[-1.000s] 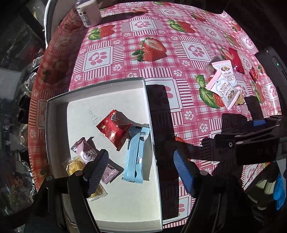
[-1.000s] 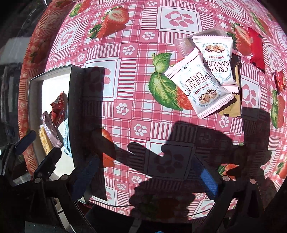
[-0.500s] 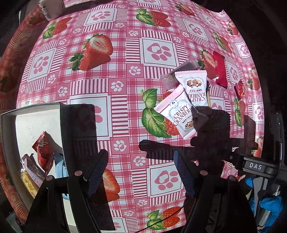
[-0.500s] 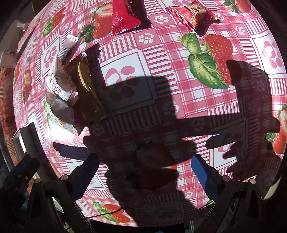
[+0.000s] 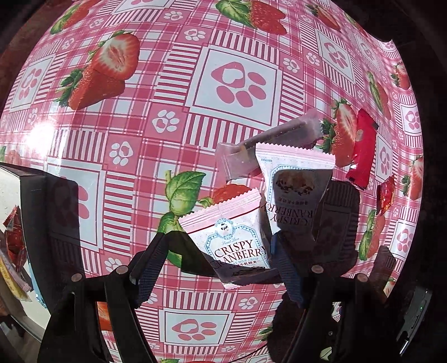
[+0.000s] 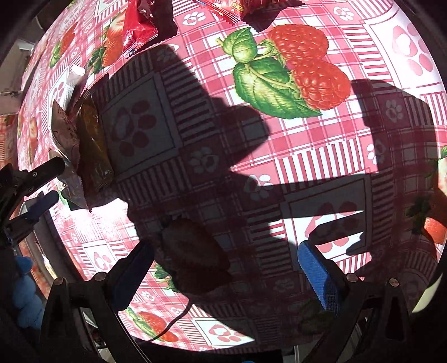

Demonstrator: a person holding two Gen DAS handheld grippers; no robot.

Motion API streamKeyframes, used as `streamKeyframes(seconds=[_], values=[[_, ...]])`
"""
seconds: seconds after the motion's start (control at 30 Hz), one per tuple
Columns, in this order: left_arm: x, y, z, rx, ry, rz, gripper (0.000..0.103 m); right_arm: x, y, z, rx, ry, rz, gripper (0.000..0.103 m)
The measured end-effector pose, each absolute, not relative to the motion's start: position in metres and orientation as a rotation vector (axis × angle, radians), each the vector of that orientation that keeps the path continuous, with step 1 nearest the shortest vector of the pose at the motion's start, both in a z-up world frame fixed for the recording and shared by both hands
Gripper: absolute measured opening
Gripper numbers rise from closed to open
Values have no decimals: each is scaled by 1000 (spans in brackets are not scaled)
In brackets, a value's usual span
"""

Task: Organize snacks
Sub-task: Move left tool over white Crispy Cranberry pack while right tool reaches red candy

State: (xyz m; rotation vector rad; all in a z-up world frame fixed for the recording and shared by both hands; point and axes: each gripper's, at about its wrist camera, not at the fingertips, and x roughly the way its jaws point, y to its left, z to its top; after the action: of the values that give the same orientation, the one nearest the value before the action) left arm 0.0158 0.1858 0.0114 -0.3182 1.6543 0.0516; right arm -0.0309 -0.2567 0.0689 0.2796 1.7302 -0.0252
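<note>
In the left wrist view my left gripper (image 5: 215,259) is open, its fingers either side of the near end of a pink-and-white Crispy Cranberry packet (image 5: 229,229). A second such packet (image 5: 293,178) lies just behind it, over a clear bar wrapper (image 5: 268,139). A red packet (image 5: 361,148) and a small red candy (image 5: 387,195) lie to the right. In the right wrist view my right gripper (image 6: 223,268) is open and empty over shadowed tablecloth. A dark yellow-brown packet (image 6: 95,148) lies at its left, red packets (image 6: 138,25) at the top.
The white box (image 5: 11,181) with several snacks in it sits at the left edge of the left wrist view. The strawberry-and-paw tablecloth (image 5: 234,75) covers the table. The left gripper's tips (image 6: 44,176) show at the left edge of the right wrist view.
My left gripper has moved right from over the box to the Crispy Cranberry packets and come down close to them. My right gripper has swung right past the packets, over bare cloth.
</note>
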Motion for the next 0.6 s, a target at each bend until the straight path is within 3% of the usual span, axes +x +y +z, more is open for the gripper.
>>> streamKeyframes(seconds=[0.37, 0.6], values=[[9, 168, 7, -95, 1658, 105, 79, 72, -307, 88, 446, 1544, -129, 103], [5, 164, 0, -124, 1661, 132, 83, 129, -342, 77, 533, 1490, -237, 103]])
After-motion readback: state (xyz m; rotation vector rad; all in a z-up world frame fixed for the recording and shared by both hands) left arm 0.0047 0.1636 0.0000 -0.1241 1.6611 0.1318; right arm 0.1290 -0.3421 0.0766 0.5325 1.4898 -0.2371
